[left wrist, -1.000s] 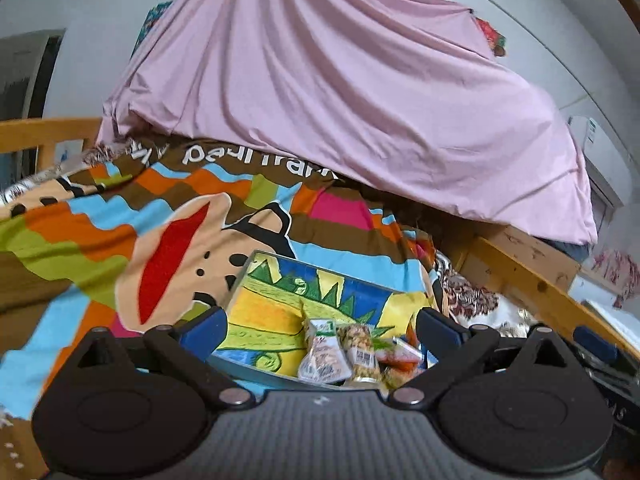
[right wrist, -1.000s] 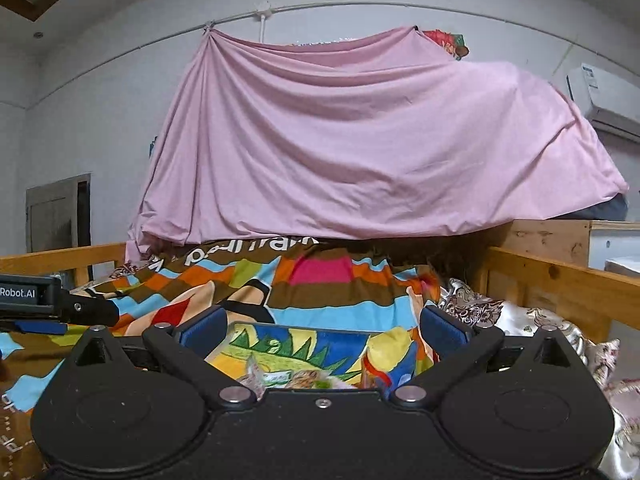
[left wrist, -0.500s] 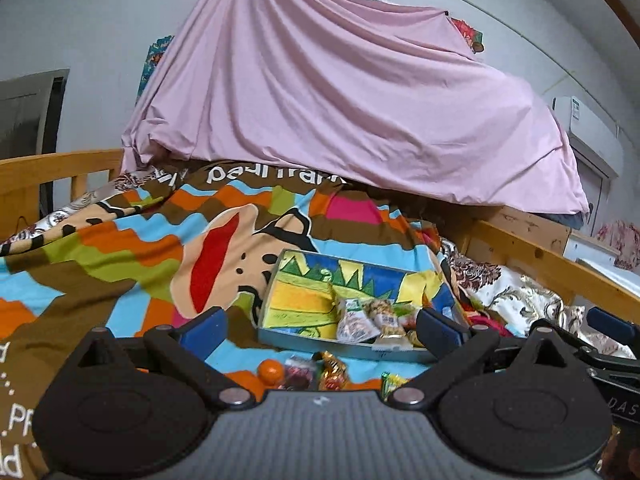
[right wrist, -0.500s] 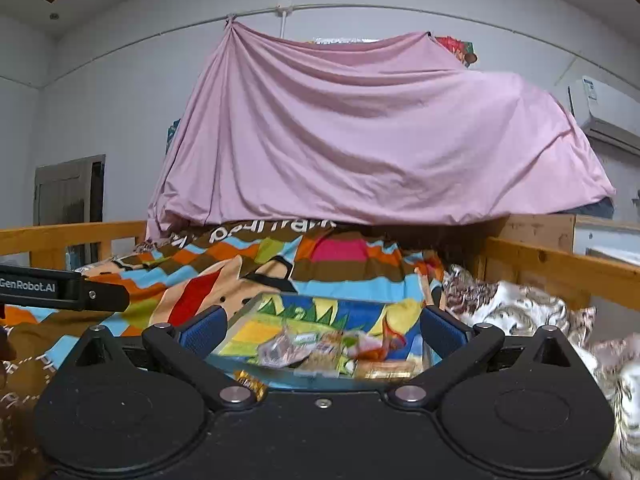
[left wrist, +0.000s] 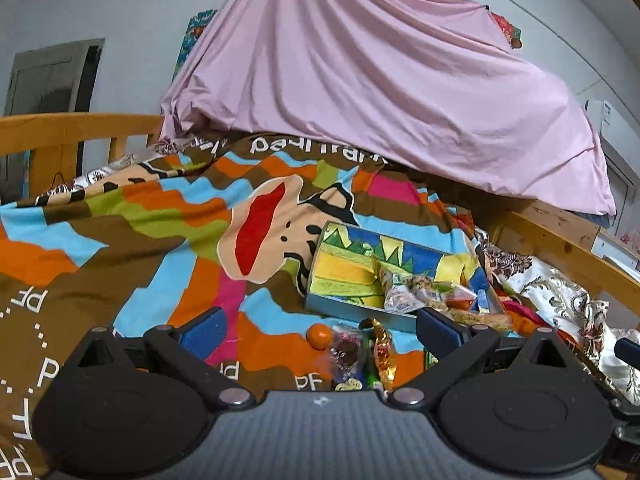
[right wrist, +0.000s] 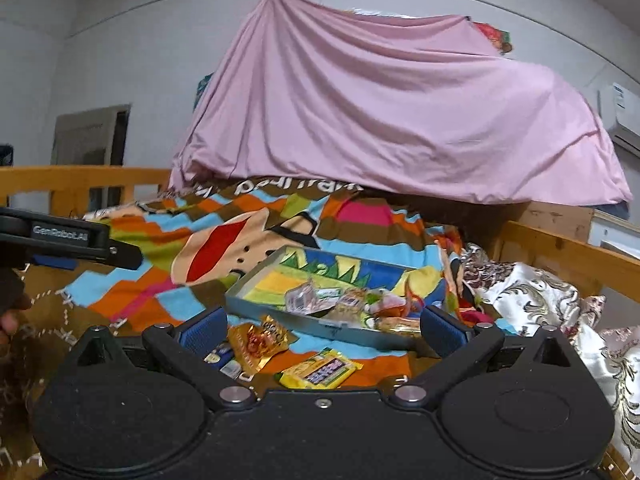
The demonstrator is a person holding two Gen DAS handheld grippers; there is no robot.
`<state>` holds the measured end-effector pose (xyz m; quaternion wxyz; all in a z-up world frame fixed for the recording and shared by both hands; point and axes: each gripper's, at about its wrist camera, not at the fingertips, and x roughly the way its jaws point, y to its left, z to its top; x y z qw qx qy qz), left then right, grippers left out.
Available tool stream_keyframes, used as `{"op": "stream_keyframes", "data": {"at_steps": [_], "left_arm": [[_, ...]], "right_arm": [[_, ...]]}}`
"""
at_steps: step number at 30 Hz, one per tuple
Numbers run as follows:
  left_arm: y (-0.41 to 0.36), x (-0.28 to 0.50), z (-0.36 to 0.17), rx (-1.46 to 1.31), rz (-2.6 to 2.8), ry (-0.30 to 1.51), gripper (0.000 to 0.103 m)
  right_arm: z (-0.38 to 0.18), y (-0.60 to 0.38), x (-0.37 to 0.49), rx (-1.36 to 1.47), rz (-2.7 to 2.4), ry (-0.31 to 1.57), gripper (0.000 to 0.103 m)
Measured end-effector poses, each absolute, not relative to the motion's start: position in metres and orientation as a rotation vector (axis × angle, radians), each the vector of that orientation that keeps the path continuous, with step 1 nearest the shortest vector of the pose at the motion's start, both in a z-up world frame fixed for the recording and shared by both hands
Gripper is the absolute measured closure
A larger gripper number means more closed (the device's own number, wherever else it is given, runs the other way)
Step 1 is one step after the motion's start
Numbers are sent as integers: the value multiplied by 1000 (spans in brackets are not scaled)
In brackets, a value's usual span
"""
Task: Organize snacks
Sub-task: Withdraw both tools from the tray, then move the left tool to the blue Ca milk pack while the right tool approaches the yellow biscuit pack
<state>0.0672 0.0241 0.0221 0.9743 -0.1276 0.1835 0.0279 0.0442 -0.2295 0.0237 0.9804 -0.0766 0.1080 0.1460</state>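
Note:
A shallow tray with a bright painted floor (left wrist: pixel 344 276) (right wrist: pixel 272 284) lies on the bed and holds several snack packets (left wrist: pixel 424 294) (right wrist: pixel 348 300) at its right end. Loose snacks lie on the blanket in front of it: a small orange ball (left wrist: pixel 319 336), dark and gold wrapped sweets (left wrist: pixel 366 356), an orange-gold packet (right wrist: pixel 256 342) and a yellow packet (right wrist: pixel 320 370). My left gripper (left wrist: pixel 320 330) is open and empty above the loose sweets. My right gripper (right wrist: pixel 324 330) is open and empty above the loose packets. The left gripper's body (right wrist: pixel 68 240) shows at the left of the right wrist view.
A colourful striped blanket (left wrist: pixel 160 240) covers the bed. A pink sheet (left wrist: pixel 380 92) hangs over the far end. Wooden rails run along the left (left wrist: pixel 60 132) and right (right wrist: pixel 560 252). A patterned white cloth (right wrist: pixel 532 292) is bunched at the right.
Both views have pulled back and risen from the tray, so the loose snacks in front of it have come into sight. Both grippers stay open.

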Motion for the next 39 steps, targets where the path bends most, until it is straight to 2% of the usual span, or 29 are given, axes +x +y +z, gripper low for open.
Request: {"op": "stream_keyframes", "data": {"at_steps": [7,23,29,39], "left_arm": [[19,83,4,-181,31,491,0],[-8,111,-23,25,-48,589,0],[-26,127,-33,121,-88,628,0],[-33,152,-50,154,-267,713,3]], "right_arm": [[14,-219,55,-187,302,287,1],[-8,-236,104,-76,211,492,1],[-17,-230,148,-105,294,562,1],[-48,-226,214,69,358,738,1]]}}
